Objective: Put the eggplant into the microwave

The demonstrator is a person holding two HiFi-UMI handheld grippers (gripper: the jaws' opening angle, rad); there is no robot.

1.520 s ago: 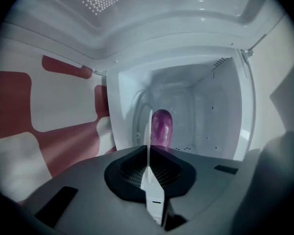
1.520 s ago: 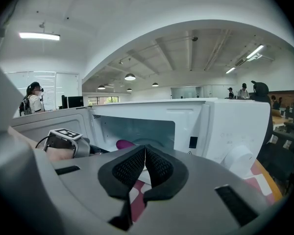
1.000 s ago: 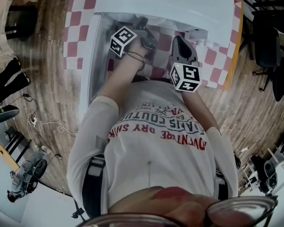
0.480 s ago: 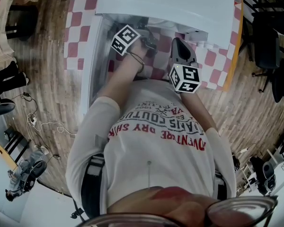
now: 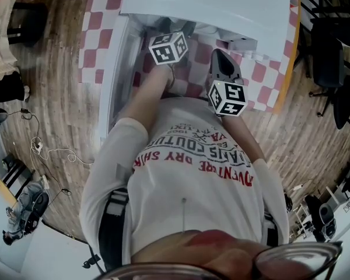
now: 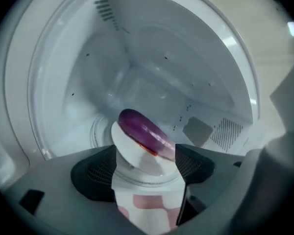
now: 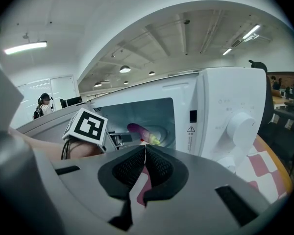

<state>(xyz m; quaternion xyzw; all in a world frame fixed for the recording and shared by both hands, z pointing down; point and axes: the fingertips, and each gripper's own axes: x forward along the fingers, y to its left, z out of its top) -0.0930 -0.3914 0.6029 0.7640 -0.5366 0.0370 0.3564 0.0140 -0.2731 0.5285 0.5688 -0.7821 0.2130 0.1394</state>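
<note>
Release step: left tongs (image 6: pixel 148 169) inside the microwave (image 6: pixel 152 58), jaws opening, pads clear of the eggplant (image 6: pixel 146 131) lying just beyond on a white plate (image 6: pixel 137 153). Right tongs (image 7: pixel 145 153) closed, empty, outside. Next: withdraw left tongs without nudging it

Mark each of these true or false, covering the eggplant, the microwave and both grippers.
1. The eggplant lies inside the microwave. True.
2. The right gripper holds the eggplant. False: its jaws are shut on nothing, outside the microwave.
3. The microwave door is closed. False: it is open and the cavity shows.
4. The left gripper clamps the eggplant. False: its jaws are opening with the pads off the eggplant, which rests on the white plate.
5. The cloth under the microwave is checked. True.
</note>
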